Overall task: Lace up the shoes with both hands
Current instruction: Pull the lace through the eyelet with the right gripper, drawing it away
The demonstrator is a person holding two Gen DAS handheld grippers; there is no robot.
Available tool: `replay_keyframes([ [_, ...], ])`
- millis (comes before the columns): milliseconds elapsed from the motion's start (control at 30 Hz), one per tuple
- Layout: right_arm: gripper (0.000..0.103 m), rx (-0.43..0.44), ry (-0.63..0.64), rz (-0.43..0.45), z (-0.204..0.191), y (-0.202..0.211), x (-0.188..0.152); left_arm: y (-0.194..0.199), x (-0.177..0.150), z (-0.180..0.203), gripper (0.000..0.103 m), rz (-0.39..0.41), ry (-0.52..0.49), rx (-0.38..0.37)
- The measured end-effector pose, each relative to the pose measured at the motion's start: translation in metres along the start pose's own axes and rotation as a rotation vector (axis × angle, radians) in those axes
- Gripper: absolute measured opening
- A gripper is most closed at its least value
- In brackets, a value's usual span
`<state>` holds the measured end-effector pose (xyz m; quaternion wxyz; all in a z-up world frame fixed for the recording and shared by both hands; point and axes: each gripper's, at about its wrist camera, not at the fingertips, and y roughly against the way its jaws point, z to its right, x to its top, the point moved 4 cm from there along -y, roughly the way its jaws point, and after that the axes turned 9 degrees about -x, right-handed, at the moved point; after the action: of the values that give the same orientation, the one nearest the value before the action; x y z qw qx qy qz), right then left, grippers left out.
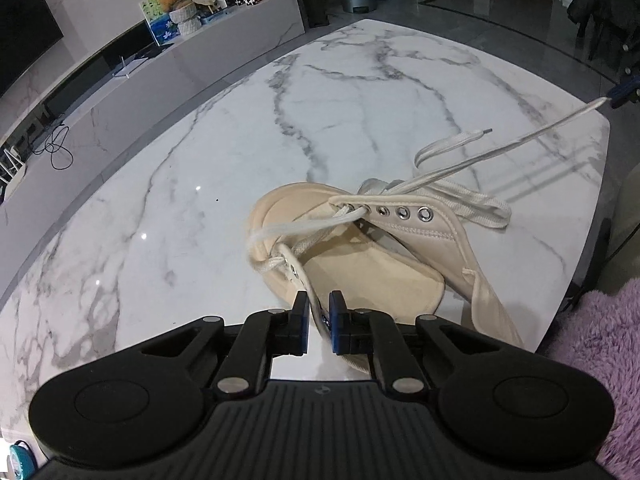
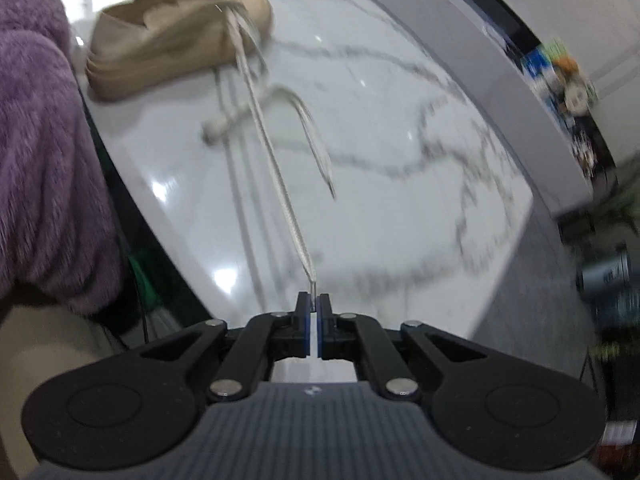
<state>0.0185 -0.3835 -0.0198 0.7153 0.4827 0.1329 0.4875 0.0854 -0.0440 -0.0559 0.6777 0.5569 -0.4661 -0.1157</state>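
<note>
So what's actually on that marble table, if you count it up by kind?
Shoes: 1, the beige shoe
Laces: 1, the white lace, one end pinched in the right gripper
Grippers: 2, with the left gripper clamped on the shoe's edge
Total: 4

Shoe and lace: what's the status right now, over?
Left tool clamps shoe's eyelet flap. Right tool holds lace end, pulled taut. Nothing in the way.

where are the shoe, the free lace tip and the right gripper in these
shoe (image 1: 404, 232), left wrist view, on the eyelet flap beside the metal eyelets
free lace tip (image 1: 485, 131), left wrist view, on the aglet lying on the table
right gripper (image 2: 314, 305), right wrist view, between its fingertips, shut on the taut lace
</note>
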Motion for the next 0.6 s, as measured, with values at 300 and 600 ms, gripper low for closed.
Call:
replay_keyframes([
  [300, 0.003, -0.024, -0.064, -0.140, 0.011, -0.025, -0.048, 0.000, 0.000, 0.002, 0.008, -0.001, -0.009, -0.001],
  [600, 0.003, 0.018, -0.118, -0.125, 0.002, -0.057, -0.040, 0.003, 0.001, 0.002, 0.013, 0.022, 0.012, -0.005],
])
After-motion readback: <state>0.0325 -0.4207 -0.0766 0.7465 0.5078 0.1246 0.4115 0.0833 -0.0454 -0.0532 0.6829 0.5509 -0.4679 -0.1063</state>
